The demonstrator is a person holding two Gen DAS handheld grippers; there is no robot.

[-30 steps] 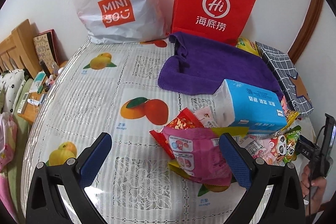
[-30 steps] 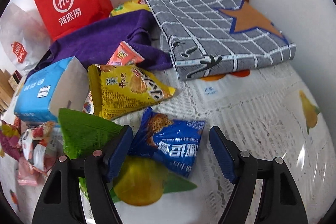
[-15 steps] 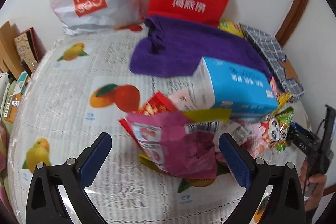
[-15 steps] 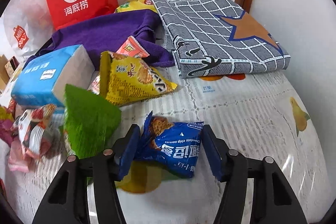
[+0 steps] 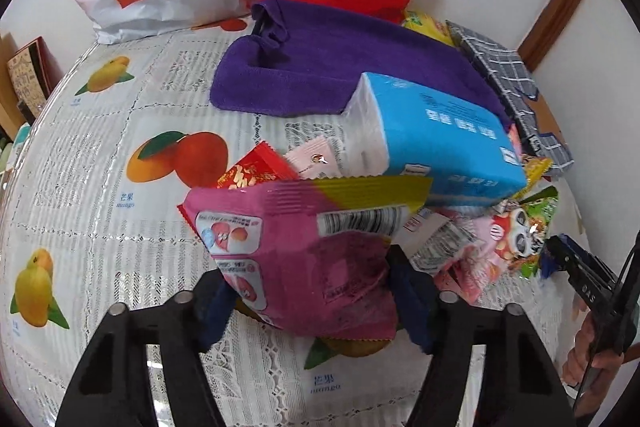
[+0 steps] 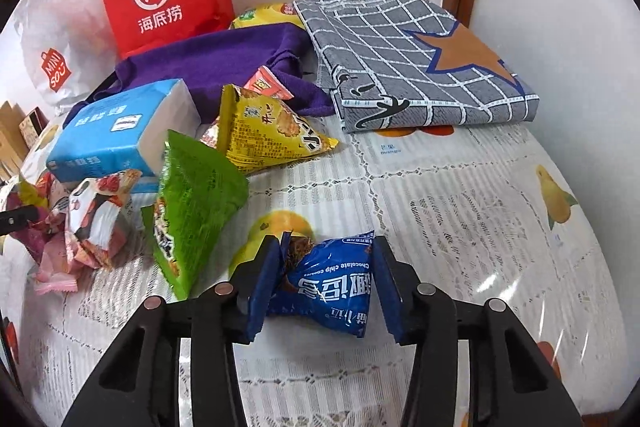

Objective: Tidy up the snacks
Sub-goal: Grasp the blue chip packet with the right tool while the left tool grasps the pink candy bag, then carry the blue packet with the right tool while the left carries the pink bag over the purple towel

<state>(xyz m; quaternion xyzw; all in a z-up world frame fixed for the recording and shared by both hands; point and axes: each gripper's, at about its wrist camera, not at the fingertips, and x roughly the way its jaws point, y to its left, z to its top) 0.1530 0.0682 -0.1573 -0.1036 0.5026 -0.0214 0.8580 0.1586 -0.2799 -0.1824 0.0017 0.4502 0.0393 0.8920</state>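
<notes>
Jaws of the left gripper (image 5: 310,301) pinch a crinkled pink snack bag (image 5: 304,259); right gripper (image 6: 324,285) jaws pinch a blue cookie packet (image 6: 326,285), both near the blue tissue pack (image 5: 436,143).

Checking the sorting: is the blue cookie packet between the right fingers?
Yes, the blue cookie packet sits between the right gripper's two fingers.

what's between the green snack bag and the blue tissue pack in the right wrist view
A small red-and-white snack packet stands between the green snack bag and the blue tissue pack, leaning at the pack's near lower edge, as the right wrist view shows.
</notes>
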